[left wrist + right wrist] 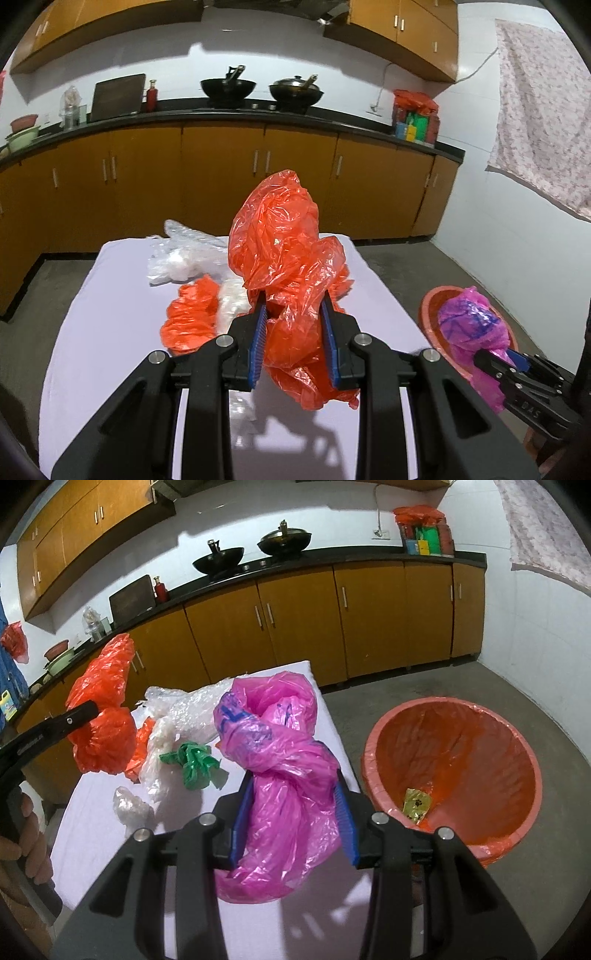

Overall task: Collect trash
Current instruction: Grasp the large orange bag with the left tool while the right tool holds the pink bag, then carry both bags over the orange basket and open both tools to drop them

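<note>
On white table (92, 302), plastic bags (173, 716), kitchen cabinets (221, 166) behind

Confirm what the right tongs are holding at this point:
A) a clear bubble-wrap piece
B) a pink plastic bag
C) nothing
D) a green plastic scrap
B: the right tongs are clamped on the crumpled pink plastic bag, lifted above the table, while the green scrap lies on the table untouched.

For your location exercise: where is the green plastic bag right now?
In the right wrist view, the green plastic bag lies on the table, left of the pink bag, beside clear plastic.
</note>
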`<move>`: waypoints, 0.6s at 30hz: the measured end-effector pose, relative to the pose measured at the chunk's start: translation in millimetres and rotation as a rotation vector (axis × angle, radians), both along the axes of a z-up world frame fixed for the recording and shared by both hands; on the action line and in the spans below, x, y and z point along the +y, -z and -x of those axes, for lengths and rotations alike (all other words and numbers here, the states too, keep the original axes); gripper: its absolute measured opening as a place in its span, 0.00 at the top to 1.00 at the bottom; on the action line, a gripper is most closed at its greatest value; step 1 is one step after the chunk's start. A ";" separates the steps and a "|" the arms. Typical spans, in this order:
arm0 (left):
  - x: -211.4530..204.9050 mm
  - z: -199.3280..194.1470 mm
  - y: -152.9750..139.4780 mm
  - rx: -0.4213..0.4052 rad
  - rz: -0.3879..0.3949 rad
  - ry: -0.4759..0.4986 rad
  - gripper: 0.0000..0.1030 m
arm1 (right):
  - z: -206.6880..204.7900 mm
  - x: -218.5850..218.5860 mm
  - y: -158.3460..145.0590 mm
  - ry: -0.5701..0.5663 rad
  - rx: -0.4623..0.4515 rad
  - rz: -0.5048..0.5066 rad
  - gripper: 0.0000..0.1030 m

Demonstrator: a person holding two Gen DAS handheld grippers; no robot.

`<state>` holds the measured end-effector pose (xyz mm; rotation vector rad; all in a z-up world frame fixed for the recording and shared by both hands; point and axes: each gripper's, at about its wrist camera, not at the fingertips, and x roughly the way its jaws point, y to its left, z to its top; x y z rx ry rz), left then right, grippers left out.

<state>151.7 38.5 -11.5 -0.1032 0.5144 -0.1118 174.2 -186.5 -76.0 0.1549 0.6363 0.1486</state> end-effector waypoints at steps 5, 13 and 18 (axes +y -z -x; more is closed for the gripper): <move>-18.2 -1.1 -0.6 -0.004 -0.002 0.050 0.74 | 2.8 -14.8 -3.6 0.051 -0.016 0.000 0.61; -66.5 -10.8 5.4 0.015 0.002 0.162 0.74 | 4.3 -76.3 -7.3 0.217 -0.024 0.001 0.61; -100.2 -18.1 8.3 0.022 0.001 0.235 0.74 | 4.1 -117.4 -5.9 0.306 -0.018 -0.003 0.61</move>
